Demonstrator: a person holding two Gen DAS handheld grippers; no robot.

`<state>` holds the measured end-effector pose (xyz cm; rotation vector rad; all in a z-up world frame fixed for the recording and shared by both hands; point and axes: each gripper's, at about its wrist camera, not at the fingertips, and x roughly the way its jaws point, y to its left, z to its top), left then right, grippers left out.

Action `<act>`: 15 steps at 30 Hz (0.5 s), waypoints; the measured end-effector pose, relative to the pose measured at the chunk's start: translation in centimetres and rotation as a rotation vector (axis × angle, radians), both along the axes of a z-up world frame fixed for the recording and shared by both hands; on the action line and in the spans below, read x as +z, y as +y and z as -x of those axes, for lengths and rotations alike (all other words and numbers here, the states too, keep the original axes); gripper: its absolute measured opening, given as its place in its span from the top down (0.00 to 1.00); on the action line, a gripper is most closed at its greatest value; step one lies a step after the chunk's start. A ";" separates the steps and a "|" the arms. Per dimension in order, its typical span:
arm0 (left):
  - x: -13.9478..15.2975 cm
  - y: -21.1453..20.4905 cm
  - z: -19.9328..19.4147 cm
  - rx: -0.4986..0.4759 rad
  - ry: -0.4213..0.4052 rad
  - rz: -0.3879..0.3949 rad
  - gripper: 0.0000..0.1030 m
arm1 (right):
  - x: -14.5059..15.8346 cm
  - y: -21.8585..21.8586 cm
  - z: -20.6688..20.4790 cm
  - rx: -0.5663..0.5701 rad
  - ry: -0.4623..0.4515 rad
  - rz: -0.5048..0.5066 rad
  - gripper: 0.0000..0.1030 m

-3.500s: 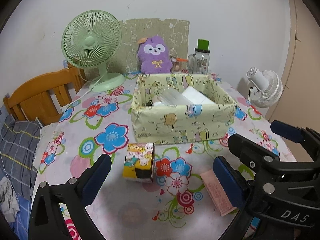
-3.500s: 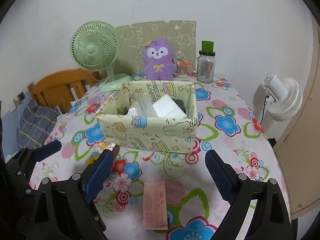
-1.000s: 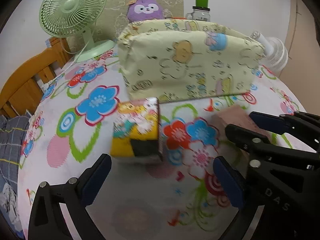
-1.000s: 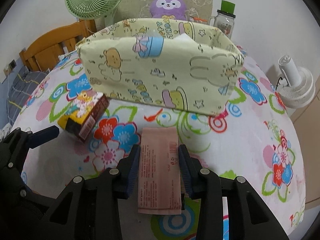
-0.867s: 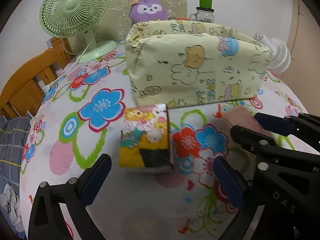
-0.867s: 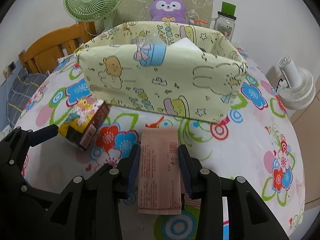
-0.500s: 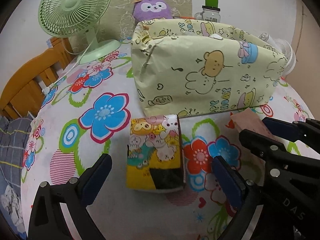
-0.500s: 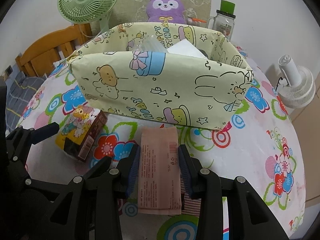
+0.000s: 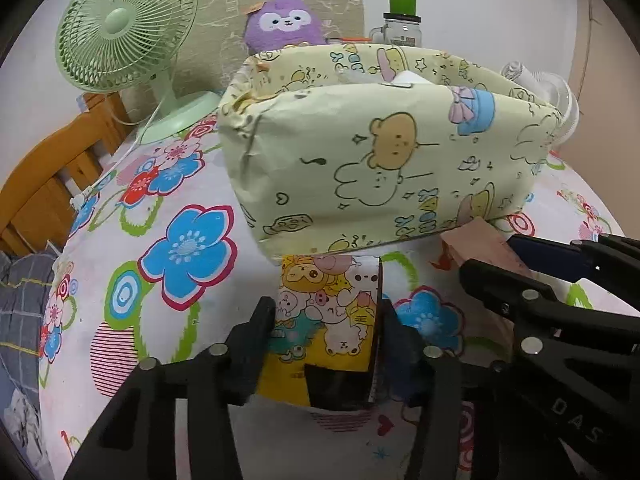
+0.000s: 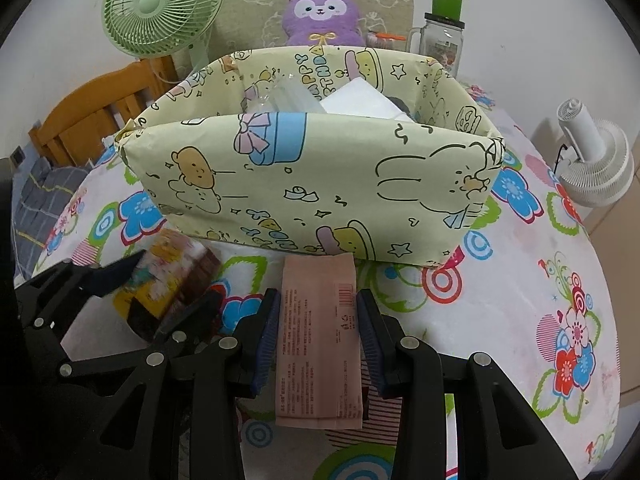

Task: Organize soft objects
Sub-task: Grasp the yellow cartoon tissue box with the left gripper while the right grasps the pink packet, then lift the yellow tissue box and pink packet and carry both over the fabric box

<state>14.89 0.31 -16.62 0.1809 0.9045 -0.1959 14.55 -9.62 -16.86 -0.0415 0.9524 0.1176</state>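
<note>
The left tongs [image 9: 326,344] were closing on the cartoon pack [image 9: 324,328], pads at its sides, near the box [image 9: 380,168] on the table [image 9: 120,240]. The right tongs [image 10: 316,336] gripped the pink pack [image 10: 318,340].

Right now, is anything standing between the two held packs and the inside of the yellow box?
Only the box's near wall. The left gripper is closing around the cartoon pack; the right gripper holds the pink pack. Both packs sit low against that wall and would need lifting over its rim. Inside, white packs already fill part.
</note>
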 end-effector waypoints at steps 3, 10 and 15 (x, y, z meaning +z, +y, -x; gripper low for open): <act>0.0 -0.2 0.2 -0.001 -0.003 -0.008 0.53 | -0.1 -0.1 0.1 0.000 0.003 -0.002 0.60; 0.4 -0.5 1.2 0.023 0.011 0.031 0.55 | 0.3 -0.6 1.0 0.006 -0.008 -0.007 0.60; 0.7 -1.1 2.2 0.030 0.012 0.048 0.55 | 0.7 -1.1 1.8 0.009 -0.018 -0.008 0.60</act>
